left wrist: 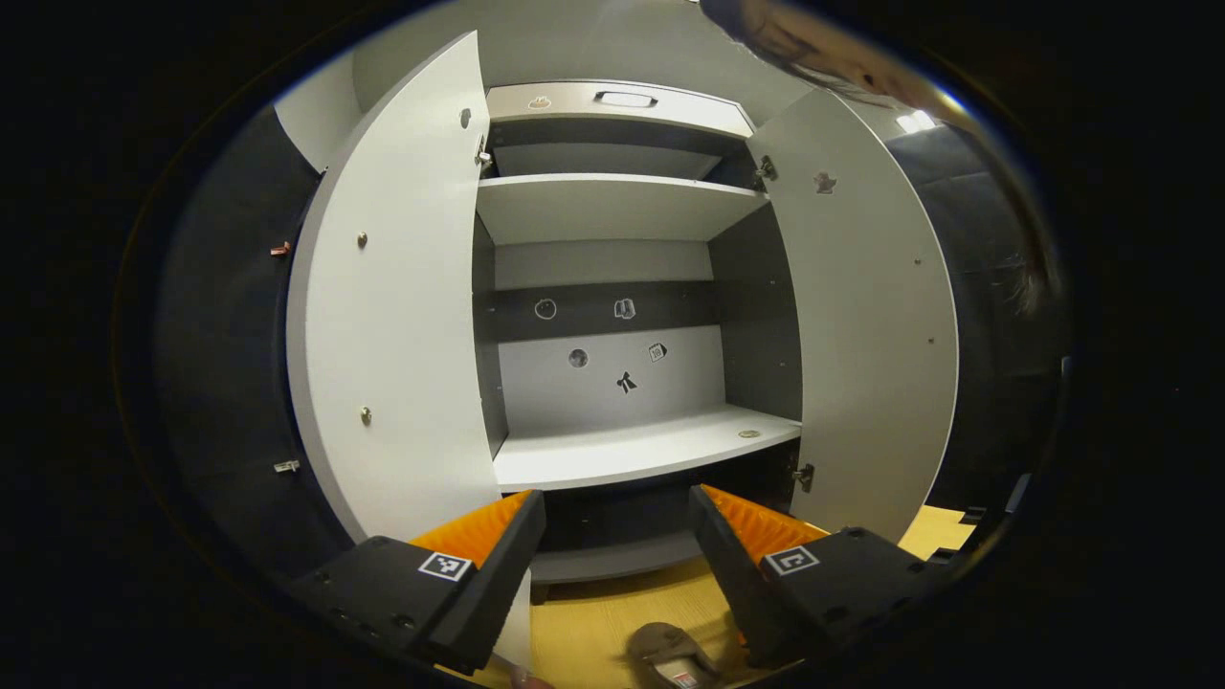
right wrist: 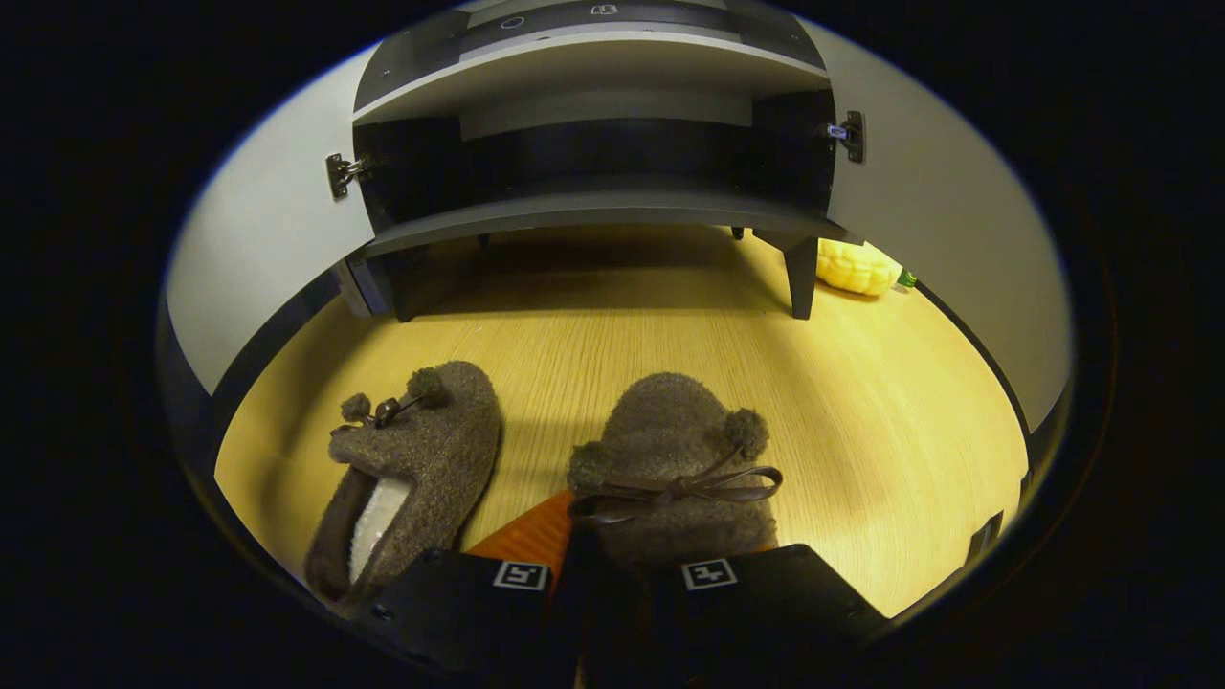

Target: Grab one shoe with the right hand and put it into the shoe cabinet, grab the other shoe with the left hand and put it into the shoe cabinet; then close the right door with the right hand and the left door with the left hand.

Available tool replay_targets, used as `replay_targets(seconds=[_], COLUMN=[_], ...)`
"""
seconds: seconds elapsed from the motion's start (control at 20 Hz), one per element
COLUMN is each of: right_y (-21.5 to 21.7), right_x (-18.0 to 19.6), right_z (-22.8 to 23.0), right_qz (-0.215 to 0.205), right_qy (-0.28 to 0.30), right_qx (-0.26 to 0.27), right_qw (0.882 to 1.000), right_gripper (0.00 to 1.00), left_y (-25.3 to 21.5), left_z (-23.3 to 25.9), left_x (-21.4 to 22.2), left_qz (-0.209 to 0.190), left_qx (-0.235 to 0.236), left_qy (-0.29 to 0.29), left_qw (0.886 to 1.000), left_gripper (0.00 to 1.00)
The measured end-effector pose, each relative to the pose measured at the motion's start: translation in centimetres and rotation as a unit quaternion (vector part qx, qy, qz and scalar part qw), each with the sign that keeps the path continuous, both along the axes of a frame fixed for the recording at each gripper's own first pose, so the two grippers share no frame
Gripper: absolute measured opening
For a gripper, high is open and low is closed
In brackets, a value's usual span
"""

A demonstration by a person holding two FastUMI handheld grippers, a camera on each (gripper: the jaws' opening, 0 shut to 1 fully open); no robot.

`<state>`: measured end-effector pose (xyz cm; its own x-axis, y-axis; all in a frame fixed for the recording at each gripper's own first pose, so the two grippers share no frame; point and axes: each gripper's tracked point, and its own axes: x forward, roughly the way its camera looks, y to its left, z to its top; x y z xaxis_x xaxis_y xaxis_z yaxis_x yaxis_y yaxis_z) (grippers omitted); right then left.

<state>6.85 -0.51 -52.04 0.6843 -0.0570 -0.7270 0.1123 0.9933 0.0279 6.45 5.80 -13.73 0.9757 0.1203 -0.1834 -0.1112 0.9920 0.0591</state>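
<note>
left slipper [right wrist: 407,469]: lies on the wooden floor [right wrist: 861,421], near left in the right gripper view, toe toward the cabinet [left wrist: 612,287], opening toward the camera, pale lining showing; apart from both claws
right slipper [right wrist: 670,459]: just right of the first one, toe pointing at the cabinet, bow across the top; its near end runs down between the right gripper's fingers
handling: fuzzy fabric, looks light and soft, will squash under a pinch; the pile should give fair grip; the bow and pompoms are loose bits, bad places to hold
grip point: my call is the collar or heel edge, or across the upper behind the bow, so the sole hangs flat for the shelf
left gripper [left wrist: 617,536]: released, fingers wide apart, nothing between them; held up facing the open cabinet; one slipper's edge [left wrist: 670,655] shows on the floor below, near edge of the left gripper view
right gripper [right wrist: 612,565]: low over the right slipper, fingers either side of its near end; can't tell whether both are pressing on it yet
cabinet: both doors swung open, the middle shelf [left wrist: 641,450] has nothing on it, bottom shelf [right wrist: 593,212] far beyond the slippers
yellow object [right wrist: 857,268]: on the floor, far right beside the cabinet leg, well away from the slippers
</note>
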Motion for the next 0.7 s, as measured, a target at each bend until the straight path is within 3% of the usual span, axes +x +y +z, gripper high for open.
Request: replay_targets(seconds=[0.1, 0.4, 0.7], right_y=[-0.1, -0.1, -1.6], right_x=[0.3, 0.3, 2.4], right_z=[0.1, 2.4, 14.0], right_qz=[0.000, 0.015, 0.016], right_qy=[0.002, -0.001, -0.072], right_qx=[-0.002, 0.024, 0.017], right_qw=[1.000, 1.000, 0.997], right_gripper=[0.10, 0.05, 0.05], left_y=[-0.1, -0.6, -2.7], left_z=[0.1, 0.5, 0.8], left_x=[-0.1, -1.3, -3.6], left_qz=[0.000, 0.002, -0.026], left_qx=[0.000, -0.003, -0.040], left_qy=[0.001, 0.006, 0.014], left_qw=[1.000, 1.000, 0.999], left_gripper=[0.95, 0.95, 0.95])
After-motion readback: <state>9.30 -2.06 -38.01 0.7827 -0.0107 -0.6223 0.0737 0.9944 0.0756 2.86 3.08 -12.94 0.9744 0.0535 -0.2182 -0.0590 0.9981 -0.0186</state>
